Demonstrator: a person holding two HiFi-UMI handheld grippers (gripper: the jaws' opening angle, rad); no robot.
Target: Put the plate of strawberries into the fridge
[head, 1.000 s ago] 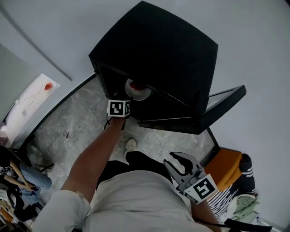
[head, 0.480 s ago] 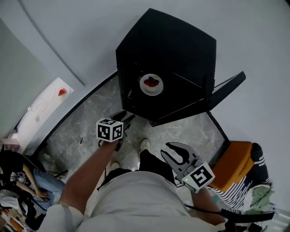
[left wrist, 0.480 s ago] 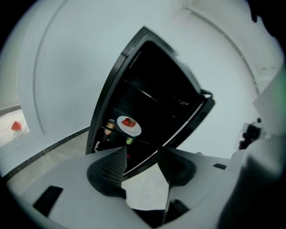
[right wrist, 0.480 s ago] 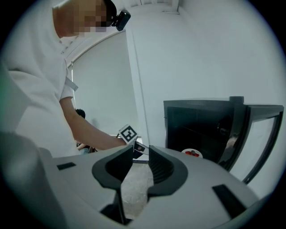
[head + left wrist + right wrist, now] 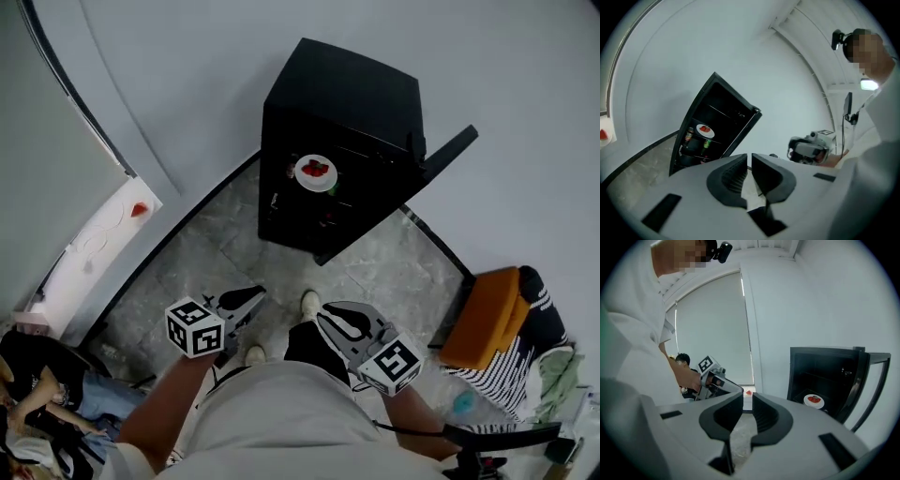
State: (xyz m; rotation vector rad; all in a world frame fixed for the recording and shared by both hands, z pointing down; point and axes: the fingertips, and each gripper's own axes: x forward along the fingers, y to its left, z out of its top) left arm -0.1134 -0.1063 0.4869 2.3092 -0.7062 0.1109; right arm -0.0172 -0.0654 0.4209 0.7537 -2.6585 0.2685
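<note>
The white plate of strawberries (image 5: 315, 172) sits on a shelf inside the black fridge (image 5: 356, 94), whose door (image 5: 445, 155) stands open to the right. The plate (image 5: 705, 130) also shows far off in the left gripper view, and the plate (image 5: 813, 401) likewise in the right gripper view. My left gripper (image 5: 242, 300) hangs well short of the fridge above the floor. Its jaws are closing to a thin slit with nothing between them (image 5: 749, 157). My right gripper (image 5: 339, 319) is beside it, jaws closing but still apart, also empty (image 5: 747, 395).
Bottles (image 5: 689, 136) stand on the fridge shelf below the plate. An orange seat (image 5: 483, 314) and striped cloth (image 5: 511, 370) lie at the right by the wall. A white panel (image 5: 94, 239) leans at the left. A person (image 5: 37, 394) sits at the lower left.
The left gripper has pulled back from the plate at the fridge to near my body, and its jaws have come together. The right jaws have narrowed. The fridge now looks farther away.
</note>
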